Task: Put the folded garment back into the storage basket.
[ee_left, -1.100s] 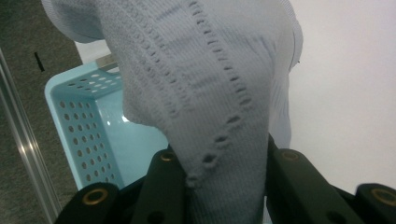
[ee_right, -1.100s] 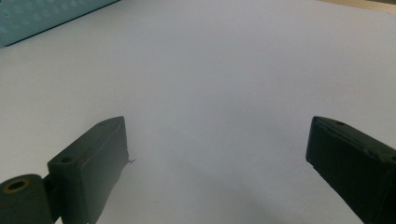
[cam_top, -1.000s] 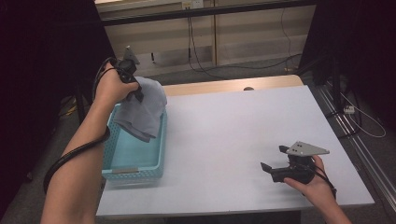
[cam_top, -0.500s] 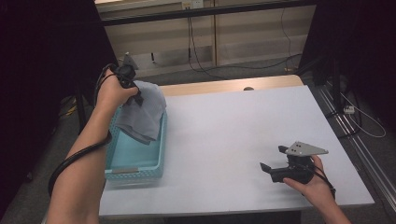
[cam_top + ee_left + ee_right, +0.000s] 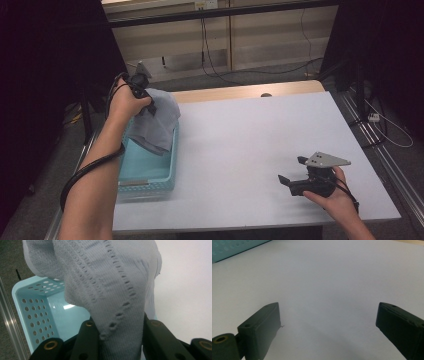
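Over the turquoise basket [image 5: 150,172], your left gripper [image 5: 145,102] clenches the grey knitted cloth [image 5: 159,122], its lower folds inside; your right gripper [image 5: 292,182] rests with jaws released.

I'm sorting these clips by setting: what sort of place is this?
Probably a lab or recording workspace, not a home. A plain white table stands between black curtains, loose cables trail over the floor behind, and a metal rail runs along the table's side.

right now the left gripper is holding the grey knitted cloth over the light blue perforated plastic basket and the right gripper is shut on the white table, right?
Not quite: the right gripper is open, jaws wide apart over the white table in the right gripper view. The left gripper holds the grey knitted cloth over the light blue perforated plastic basket.
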The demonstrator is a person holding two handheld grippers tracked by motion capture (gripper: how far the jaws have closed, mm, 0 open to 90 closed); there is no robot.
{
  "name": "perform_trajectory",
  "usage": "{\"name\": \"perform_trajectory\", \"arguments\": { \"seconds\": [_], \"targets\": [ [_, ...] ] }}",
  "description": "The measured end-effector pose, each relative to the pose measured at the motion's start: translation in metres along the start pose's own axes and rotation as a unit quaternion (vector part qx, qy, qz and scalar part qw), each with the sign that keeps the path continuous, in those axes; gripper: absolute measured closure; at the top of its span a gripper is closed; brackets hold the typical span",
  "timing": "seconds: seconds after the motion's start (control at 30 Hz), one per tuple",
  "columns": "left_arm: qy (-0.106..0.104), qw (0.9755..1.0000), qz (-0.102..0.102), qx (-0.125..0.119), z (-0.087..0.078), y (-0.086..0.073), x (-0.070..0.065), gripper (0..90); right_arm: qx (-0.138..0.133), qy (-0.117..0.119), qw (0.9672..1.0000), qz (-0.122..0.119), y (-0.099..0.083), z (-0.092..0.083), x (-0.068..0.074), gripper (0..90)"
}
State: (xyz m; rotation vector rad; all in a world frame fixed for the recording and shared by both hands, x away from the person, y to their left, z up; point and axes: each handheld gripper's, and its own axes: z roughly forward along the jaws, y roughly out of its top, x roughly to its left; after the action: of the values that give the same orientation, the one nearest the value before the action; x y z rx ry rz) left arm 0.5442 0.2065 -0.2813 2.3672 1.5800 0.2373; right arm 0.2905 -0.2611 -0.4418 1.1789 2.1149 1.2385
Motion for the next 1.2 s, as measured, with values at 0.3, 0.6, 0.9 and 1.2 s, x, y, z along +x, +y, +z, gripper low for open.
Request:
{"name": "perform_trajectory", "arguments": {
  "seconds": [0.3,0.6,0.9,1.2],
  "targets": [
    [-0.005,1.0000,-0.006,0.001,0.007,-0.004,0.006,74.4,0.002,0.002,1.0000,-0.001,-0.001,0.001,0.001,5.5],
    [-0.003,1.0000,-0.004,0.008,0.009,-0.008,0.008,74.4,0.003,0.004,1.0000,-0.001,0.000,0.002,0.002,5.5],
    [-0.005,0.9998,-0.006,0.016,0.010,-0.016,0.011,74.6,0.002,0.002,1.0000,0.001,-0.001,0.002,0.000,5.5],
    [-0.012,0.9996,-0.007,0.025,0.010,-0.026,0.015,74.6,0.003,0.003,1.0000,0.001,-0.001,0.002,0.002,5.5]
  ]
}}
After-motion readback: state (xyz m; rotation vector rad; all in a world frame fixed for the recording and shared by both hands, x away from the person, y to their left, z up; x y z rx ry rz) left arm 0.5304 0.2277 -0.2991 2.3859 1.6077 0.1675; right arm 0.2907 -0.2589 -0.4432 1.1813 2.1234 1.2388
